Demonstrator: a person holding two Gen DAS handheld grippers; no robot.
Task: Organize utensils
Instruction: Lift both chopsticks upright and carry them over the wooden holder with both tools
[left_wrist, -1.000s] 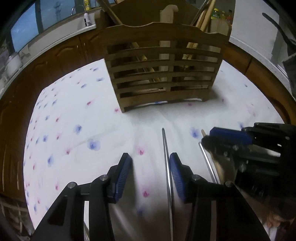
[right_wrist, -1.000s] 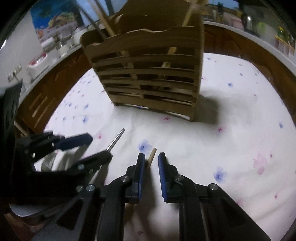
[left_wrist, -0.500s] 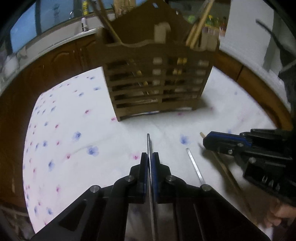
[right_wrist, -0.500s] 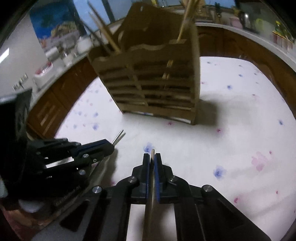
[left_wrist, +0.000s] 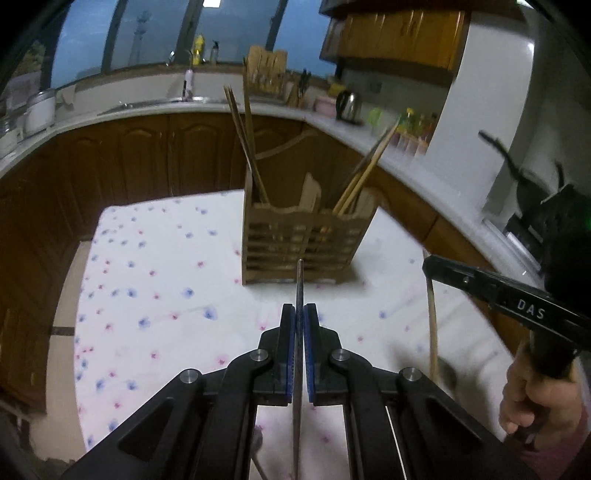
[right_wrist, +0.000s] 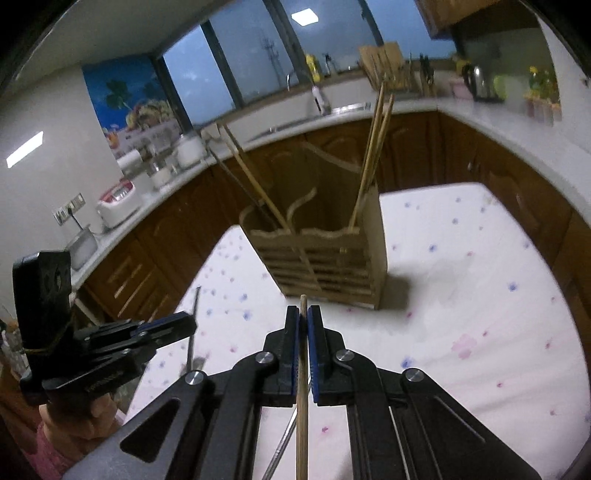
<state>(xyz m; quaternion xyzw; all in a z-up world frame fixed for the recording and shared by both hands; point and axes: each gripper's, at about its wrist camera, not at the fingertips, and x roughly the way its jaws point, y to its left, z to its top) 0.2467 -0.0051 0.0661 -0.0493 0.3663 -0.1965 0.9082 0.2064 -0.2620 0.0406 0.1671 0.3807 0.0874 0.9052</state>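
My left gripper (left_wrist: 299, 312) is shut on a metal chopstick (left_wrist: 299, 284) and holds it above the table, tip pointing at the wooden slatted utensil holder (left_wrist: 303, 245). My right gripper (right_wrist: 303, 314) is shut on a wooden chopstick (right_wrist: 303, 354), raised and pointing at the same holder (right_wrist: 328, 262). The holder has several chopsticks standing in it. In the left wrist view the right gripper (left_wrist: 428, 264) shows at the right with the wooden chopstick (left_wrist: 432, 325) hanging down. In the right wrist view the left gripper (right_wrist: 192, 325) shows at the left with the metal chopstick (right_wrist: 192, 325).
The table wears a white cloth with blue and pink flowers (left_wrist: 155, 295). Another metal chopstick (right_wrist: 284, 443) lies on the cloth under my right gripper. Brown cabinets and a white counter (left_wrist: 147, 110) with kitchen items ring the table.
Both grippers closed on their chopsticks on the cloth, then lifted them up off the table. The view now tilts up toward the holder and kitchen.
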